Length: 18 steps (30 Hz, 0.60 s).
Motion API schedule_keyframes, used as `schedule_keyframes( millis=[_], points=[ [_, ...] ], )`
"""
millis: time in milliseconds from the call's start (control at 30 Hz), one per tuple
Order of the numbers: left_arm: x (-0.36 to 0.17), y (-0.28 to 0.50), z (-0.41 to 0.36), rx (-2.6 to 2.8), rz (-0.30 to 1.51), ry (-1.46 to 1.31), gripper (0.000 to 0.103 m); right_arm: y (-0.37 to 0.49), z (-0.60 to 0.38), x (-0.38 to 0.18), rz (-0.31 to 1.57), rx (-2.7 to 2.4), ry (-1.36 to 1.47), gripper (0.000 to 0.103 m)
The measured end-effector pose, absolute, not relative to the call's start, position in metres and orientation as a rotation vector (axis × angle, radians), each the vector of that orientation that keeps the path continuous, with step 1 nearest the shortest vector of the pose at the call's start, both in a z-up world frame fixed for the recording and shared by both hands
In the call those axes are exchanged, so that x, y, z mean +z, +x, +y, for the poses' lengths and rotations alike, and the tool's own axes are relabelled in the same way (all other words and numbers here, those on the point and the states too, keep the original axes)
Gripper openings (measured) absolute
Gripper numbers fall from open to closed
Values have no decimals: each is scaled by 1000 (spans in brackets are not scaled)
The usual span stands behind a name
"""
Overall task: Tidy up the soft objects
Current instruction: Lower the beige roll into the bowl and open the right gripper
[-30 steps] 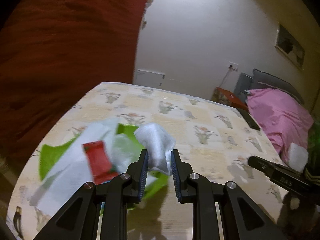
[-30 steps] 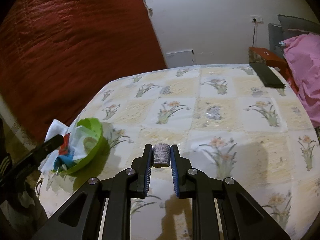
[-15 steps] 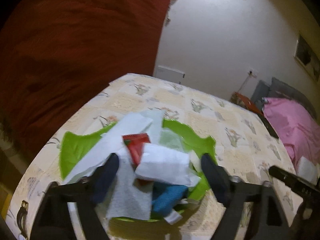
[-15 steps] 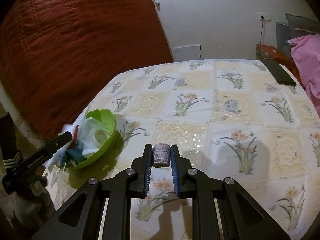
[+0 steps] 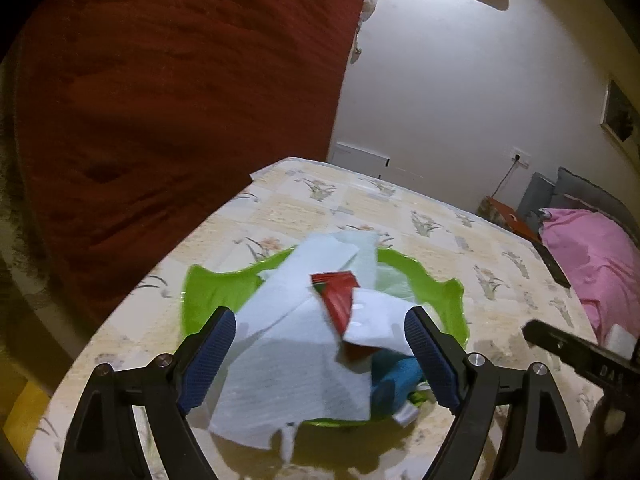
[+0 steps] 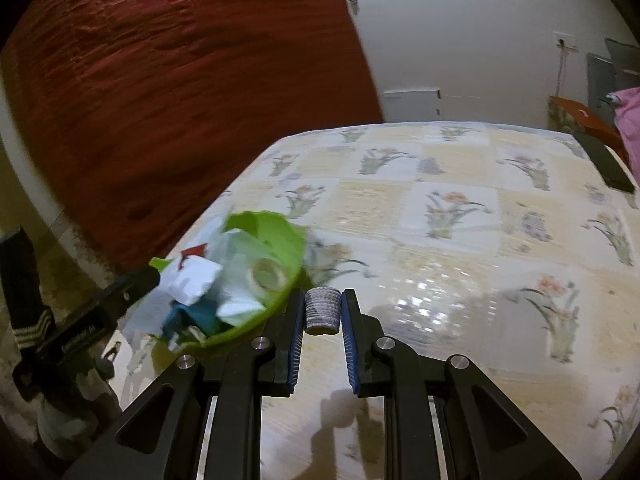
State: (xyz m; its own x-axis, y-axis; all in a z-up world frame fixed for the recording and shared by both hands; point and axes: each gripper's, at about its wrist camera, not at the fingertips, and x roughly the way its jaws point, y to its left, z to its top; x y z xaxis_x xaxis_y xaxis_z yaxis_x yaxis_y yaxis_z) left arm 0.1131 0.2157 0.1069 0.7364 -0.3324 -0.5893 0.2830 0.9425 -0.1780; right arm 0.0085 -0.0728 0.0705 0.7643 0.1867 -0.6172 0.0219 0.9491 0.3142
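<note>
Floral-checked tabletop [image 6: 460, 240] with a shiny plastic cover, dark red curtain [image 5: 180, 100] behind it, white wall further back.

So the green bowl [image 5: 216, 288] is clearly the collection spot: it sits near the tabletop's edge on the curtain side, and it's heaped. White tissue sheets [image 5: 296, 344] spill over the rim, a red packet [image 5: 338, 300] lies on top, a folded white pad [image 5: 376, 316] is right beside the packet, and something blue [image 5: 394, 380] is tucked under the paper at the near side. From the right wrist view there's also a pale ring-shaped roll [image 6: 268, 274] in there. Everything looks limp and light, crumpled however it landed, so my guess is it's just being dropped in, not stacked.

Left tongs [image 5: 320, 356] are spread wide, hanging right over the pile with nothing between them. Reads to me like a drop-off position.

Right tongs [image 6: 322, 312] are pinched narrow on a small grey ribbed roll [image 6: 322, 309], held upright just beside the bowl's rim, above the tabletop. I'd say that one's next to go in.

Further out: a dark flat thing [image 6: 604, 164] near the far edge, and pink bedding [image 5: 592, 264] past the tabletop.
</note>
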Motion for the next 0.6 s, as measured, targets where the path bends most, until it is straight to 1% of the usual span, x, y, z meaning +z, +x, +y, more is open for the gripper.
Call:
schedule_keyframes(
  millis=[600],
  points=[
    [106,106,237,-306,650,-81,92,63,-11,68,712,175,253,19]
  ],
)
